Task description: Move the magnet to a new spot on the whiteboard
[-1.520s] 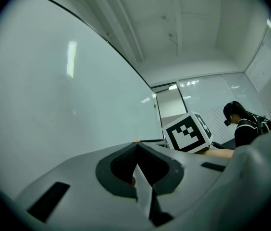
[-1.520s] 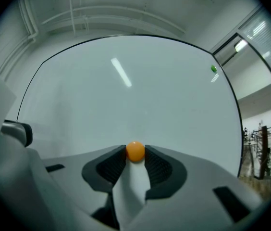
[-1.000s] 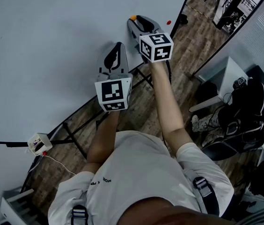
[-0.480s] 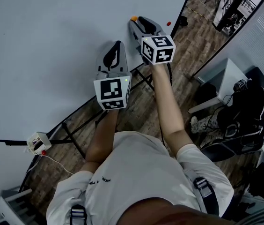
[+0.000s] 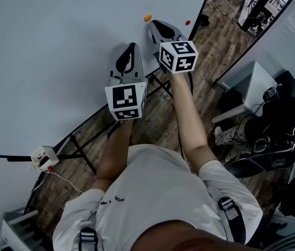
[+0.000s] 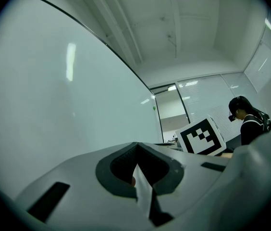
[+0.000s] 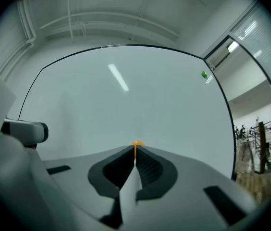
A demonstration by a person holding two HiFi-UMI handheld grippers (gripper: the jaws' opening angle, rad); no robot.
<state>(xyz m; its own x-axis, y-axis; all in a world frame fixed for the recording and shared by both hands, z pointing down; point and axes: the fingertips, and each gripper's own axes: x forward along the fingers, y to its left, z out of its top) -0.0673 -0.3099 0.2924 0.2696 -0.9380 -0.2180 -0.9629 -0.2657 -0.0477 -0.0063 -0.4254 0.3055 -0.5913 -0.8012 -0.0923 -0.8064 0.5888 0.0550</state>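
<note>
A small orange magnet [image 5: 147,18] sticks to the big whiteboard [image 5: 58,46] near its right edge. My right gripper [image 5: 155,24] hangs just below and right of the magnet, apart from it. Its jaws are closing and look pressed together, with nothing between them. In the right gripper view the orange magnet [image 7: 136,143] peeks out just past the gripper [image 7: 134,149]. My left gripper [image 5: 132,47] is lower and to the left, close to the board. It is shut and empty, as the left gripper view [image 6: 136,146] shows.
A red magnet [image 5: 188,22] sits at the board's right edge, and a green one [image 7: 203,74] shows in the right gripper view. The board's black stand legs [image 5: 84,156] cross the wooden floor. A white box with a cord [image 5: 44,158] hangs lower left. A seated person [image 5: 283,124] is at the right.
My right gripper has drawn back from the orange magnet, which stays on the board, now in plain view. The left gripper has hardly moved.
</note>
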